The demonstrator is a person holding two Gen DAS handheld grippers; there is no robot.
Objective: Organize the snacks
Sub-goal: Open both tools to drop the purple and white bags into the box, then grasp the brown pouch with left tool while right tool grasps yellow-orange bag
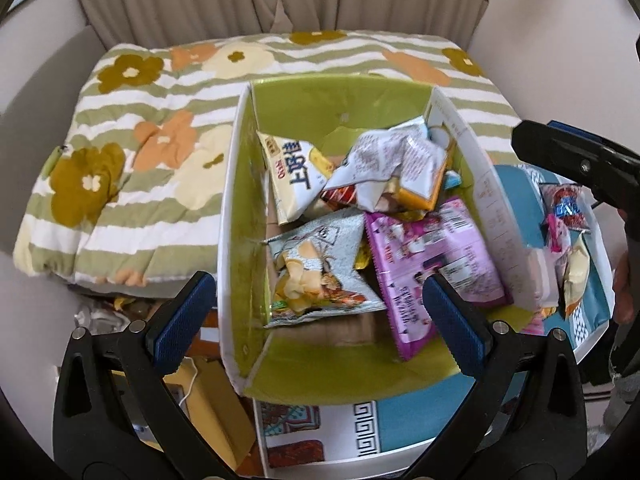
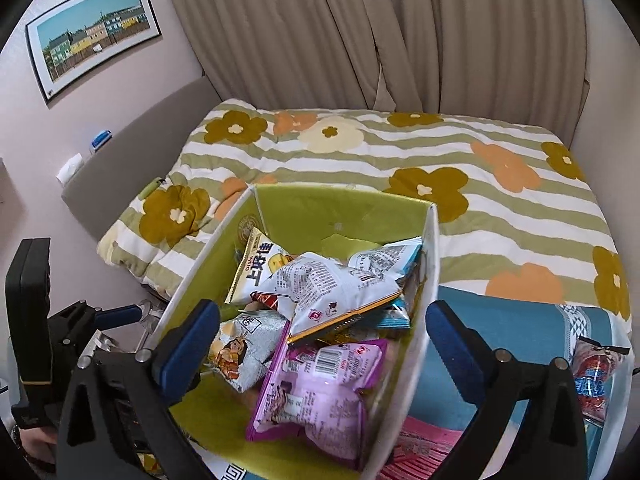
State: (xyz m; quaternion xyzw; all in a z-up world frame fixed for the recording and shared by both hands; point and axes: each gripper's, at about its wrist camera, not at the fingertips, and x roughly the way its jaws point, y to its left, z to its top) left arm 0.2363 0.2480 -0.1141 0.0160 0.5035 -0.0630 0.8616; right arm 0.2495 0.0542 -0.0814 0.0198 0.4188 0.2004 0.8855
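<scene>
A white box with a green inside (image 1: 240,184) (image 2: 320,208) holds several snack packets: a yellow-white one (image 1: 294,176) (image 2: 256,272), a grey one (image 1: 316,268) (image 2: 240,348), a purple one (image 1: 432,256) (image 2: 320,392) and a white one (image 1: 392,164) (image 2: 332,284). My left gripper (image 1: 316,320) is open and empty above the box's near end. My right gripper (image 2: 324,340) is open and empty above the box's right wall. More packets (image 1: 568,216) (image 2: 596,376) lie on the blue tray (image 1: 516,188) (image 2: 500,320) right of the box.
A striped flower quilt (image 1: 132,152) (image 2: 480,200) covers the bed behind the box. Beige curtains (image 2: 360,32) hang at the back. A framed picture (image 2: 92,32) is on the left wall. Clutter and a yellow box (image 1: 212,408) lie on the floor at the left.
</scene>
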